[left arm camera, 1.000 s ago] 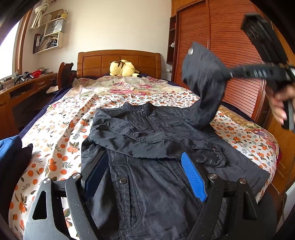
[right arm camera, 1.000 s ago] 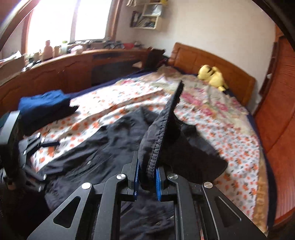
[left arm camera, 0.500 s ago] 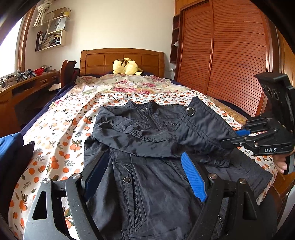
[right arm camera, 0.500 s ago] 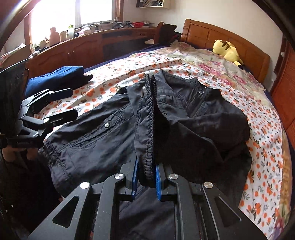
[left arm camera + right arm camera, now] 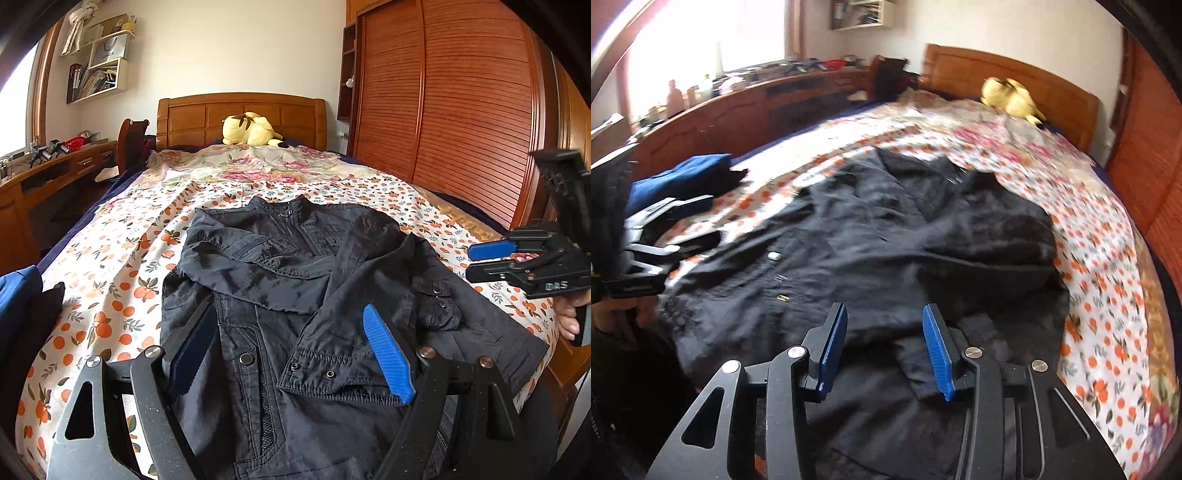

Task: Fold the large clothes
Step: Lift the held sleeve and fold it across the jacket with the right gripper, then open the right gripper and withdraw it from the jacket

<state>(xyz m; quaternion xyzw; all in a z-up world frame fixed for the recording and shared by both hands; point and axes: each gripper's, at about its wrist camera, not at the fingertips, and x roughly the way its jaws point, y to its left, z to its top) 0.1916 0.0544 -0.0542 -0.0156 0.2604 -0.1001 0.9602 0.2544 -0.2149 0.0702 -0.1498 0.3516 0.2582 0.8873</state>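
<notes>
Now I kept my left gripper spread wide and empty above the black jacket, which lay flat on the floral bedspread. Rightward, my right gripper was opening with nothing pinched, so the sleeve needed smoothing square across the chest.

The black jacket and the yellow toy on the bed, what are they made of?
The black jacket looks like thin woven cloth, maybe cotton or nylon: it wrinkles, has a faint sheen, and carries shiny metal-looking snaps. The yellow toy by the headboard looks like soft plush: rounded, fuzzy and matte. Neither can be told for sure by sight.
</notes>
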